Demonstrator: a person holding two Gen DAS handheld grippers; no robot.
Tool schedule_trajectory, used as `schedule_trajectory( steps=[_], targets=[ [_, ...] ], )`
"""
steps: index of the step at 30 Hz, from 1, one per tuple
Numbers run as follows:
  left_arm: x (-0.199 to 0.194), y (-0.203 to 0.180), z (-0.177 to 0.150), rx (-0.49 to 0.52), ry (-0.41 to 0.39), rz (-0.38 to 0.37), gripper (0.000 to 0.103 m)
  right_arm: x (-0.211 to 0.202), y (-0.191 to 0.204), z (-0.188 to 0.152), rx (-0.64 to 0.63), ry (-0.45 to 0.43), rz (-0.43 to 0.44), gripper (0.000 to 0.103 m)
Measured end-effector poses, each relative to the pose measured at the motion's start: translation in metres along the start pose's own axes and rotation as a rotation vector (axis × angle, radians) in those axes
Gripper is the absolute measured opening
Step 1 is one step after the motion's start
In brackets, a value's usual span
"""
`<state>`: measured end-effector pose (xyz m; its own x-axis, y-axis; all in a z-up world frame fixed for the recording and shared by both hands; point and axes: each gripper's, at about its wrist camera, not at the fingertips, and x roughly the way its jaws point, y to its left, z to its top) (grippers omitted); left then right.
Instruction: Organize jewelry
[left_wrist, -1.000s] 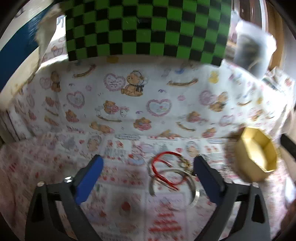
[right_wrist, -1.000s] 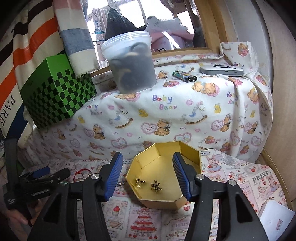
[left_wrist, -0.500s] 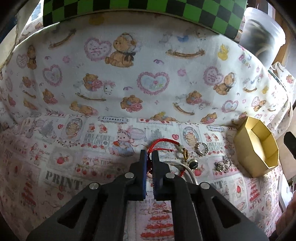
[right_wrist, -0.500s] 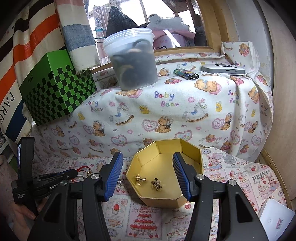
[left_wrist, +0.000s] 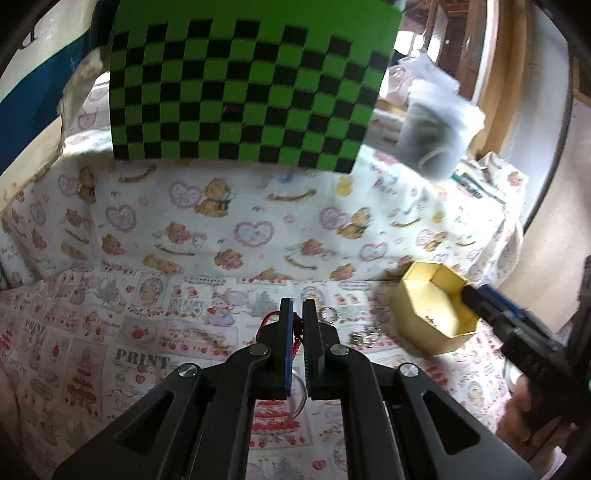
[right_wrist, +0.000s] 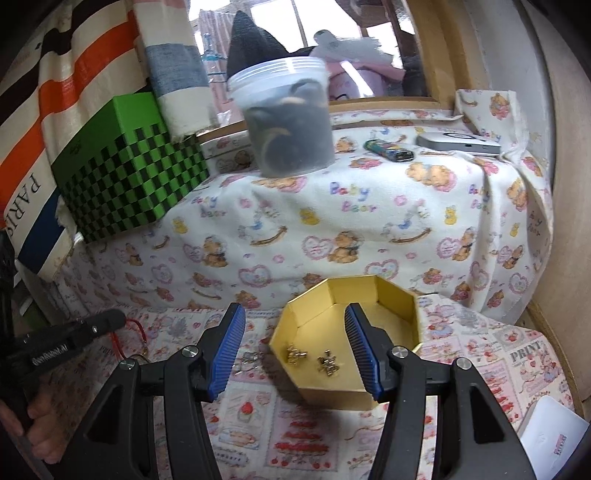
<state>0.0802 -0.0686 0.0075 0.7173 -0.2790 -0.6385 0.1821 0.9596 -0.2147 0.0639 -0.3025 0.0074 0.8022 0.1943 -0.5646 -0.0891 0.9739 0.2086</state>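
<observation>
Left gripper (left_wrist: 297, 314) clamped on a red cord bracelet (left_wrist: 295, 338), blue pads together with the knotted cord pinched between them, red loop sticking out on the left side of the jaws. In the right wrist view, same gripper (right_wrist: 110, 320) at the left edge, cord (right_wrist: 137, 328) dangling from its tip above the printed tablecloth (right_wrist: 240, 435) (hard to say whether the lowest part of the cord touches the cloth). Silver bangle (left_wrist: 298, 400) curving under the left jaws; lifted or lying flat, cannot tell.

Right gripper (right_wrist: 295, 350) hovering with fingers apart, nothing between the pads, left pad outside the gold octagonal box (right_wrist: 391, 302) and right pad over its inside. Box open on the tablecloth, two small gold pieces (right_wrist: 327, 363) lying on its floor. More small silver and gold jewelry (right_wrist: 249, 360) loose on the cloth just left of the box, near the right gripper's left pad.

Behind, on a ledge draped in a teddy-bear cloth (right_wrist: 369, 229): green checkered box (right_wrist: 125, 184), lidded plastic tub (right_wrist: 288, 122), lighter (right_wrist: 388, 149), flat silver case (right_wrist: 458, 144)
</observation>
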Motion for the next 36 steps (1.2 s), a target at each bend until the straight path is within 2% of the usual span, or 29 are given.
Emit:
schedule_trajectory(
  steps=[2,6,8,12,15,18,21,25,32,36],
  targets=[
    [-0.005,0.0,0.0,-0.006,0.0,-0.043,0.004,0.004,0.006,-0.003,-0.006,0.042,0.071,0.058],
    [-0.011,-0.003,0.004,-0.018,0.004,-0.106,0.004,0.016,0.024,-0.012,-0.033,0.161,0.283,0.058],
    [-0.012,-0.003,0.007,-0.019,0.005,-0.121,0.004,0.023,0.035,-0.02,-0.056,0.212,0.334,0.058],
    [-0.013,-0.007,0.006,-0.032,0.008,-0.183,0.004,0.034,0.052,-0.034,-0.098,0.272,0.364,0.058],
    [-0.016,-0.011,0.006,-0.023,-0.003,-0.192,0.004,0.037,0.059,-0.041,-0.104,0.295,0.405,0.058],
    [-0.015,-0.012,0.005,-0.032,0.007,-0.228,0.004,0.036,0.066,-0.046,-0.123,0.299,0.406,0.051],
    [-0.015,-0.013,0.005,-0.036,0.012,-0.245,0.004,0.037,0.069,-0.049,-0.133,0.306,0.398,0.038],
    [-0.016,-0.014,0.006,-0.033,0.007,-0.242,0.004,0.041,0.072,-0.052,-0.143,0.336,0.394,0.008],
    [-0.005,-0.006,0.005,-0.055,0.021,-0.167,0.004,0.026,0.069,-0.043,-0.145,0.244,0.38,0.007],
    [0.005,0.004,0.003,-0.104,0.046,-0.155,0.004,0.016,0.063,-0.034,-0.123,0.18,0.371,0.007]
  ],
)
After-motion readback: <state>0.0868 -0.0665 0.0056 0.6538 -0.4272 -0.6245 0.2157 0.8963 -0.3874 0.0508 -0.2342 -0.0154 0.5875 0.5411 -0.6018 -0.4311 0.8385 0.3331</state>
